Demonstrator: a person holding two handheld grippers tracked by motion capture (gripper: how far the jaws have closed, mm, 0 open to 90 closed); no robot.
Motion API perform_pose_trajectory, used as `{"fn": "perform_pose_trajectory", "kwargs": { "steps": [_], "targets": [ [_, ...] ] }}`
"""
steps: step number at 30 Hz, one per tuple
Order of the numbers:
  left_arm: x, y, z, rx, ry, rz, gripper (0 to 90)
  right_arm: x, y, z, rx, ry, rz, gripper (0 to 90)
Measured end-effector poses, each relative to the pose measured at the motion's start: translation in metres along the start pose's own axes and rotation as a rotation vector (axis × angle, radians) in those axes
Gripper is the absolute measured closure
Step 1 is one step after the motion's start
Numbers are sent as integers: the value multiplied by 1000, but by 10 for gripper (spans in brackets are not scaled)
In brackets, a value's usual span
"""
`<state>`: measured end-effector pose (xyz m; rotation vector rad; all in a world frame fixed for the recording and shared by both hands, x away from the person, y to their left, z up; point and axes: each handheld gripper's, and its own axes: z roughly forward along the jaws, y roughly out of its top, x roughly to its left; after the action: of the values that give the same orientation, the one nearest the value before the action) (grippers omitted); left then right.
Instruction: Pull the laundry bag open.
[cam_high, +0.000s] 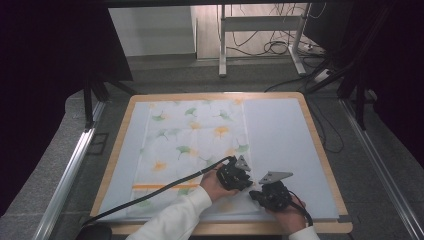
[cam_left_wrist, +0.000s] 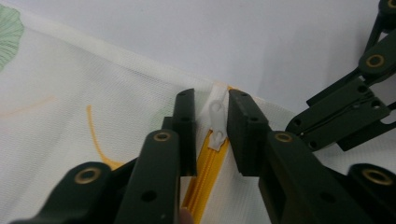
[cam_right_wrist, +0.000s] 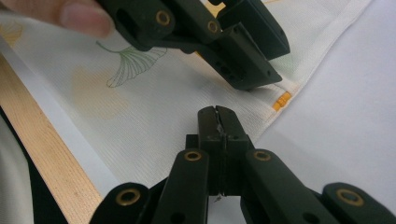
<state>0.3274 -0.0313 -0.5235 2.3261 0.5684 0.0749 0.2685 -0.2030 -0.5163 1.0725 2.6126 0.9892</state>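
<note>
Two black grippers, left gripper (cam_high: 241, 176), right gripper (cam_high: 263, 192), brass-coloured pivot rivets, grey three-cornered top plates, black trailing cables, white long sleeves (cam_high: 172, 217), blocky square-ended jaws

Far and right portions of the counter (cam_high: 280, 130) lie bare above the pale mat; passage there is unobstructed. Near edge is crowded: the left claw (cam_high: 233, 175) and right claw (cam_high: 270, 194) sit just beside each other over the leaf-print cloth (cam_high: 190, 135), leaving a narrow gap between.
</note>
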Motion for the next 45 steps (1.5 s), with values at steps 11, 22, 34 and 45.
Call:
{"fn": "perform_pose_trajectory", "kwargs": {
  "steps": [11, 22, 34, 45],
  "targets": [
    [2, 0, -3, -4, -7, -19, 833, -1, 0, 0, 0, 1, -1, 891],
    [1, -2, -3, -19, -1, -31, 845, -17, 10, 9, -12, -34, 76, 892],
    [2, -4, -8, 23, 23, -1, 849, -24, 9, 11, -19, 6, 162, 895],
    [4, -8, -13, 36, 36, 15, 848, -25, 9, 11, -24, 19, 167, 896]
  ]
}}
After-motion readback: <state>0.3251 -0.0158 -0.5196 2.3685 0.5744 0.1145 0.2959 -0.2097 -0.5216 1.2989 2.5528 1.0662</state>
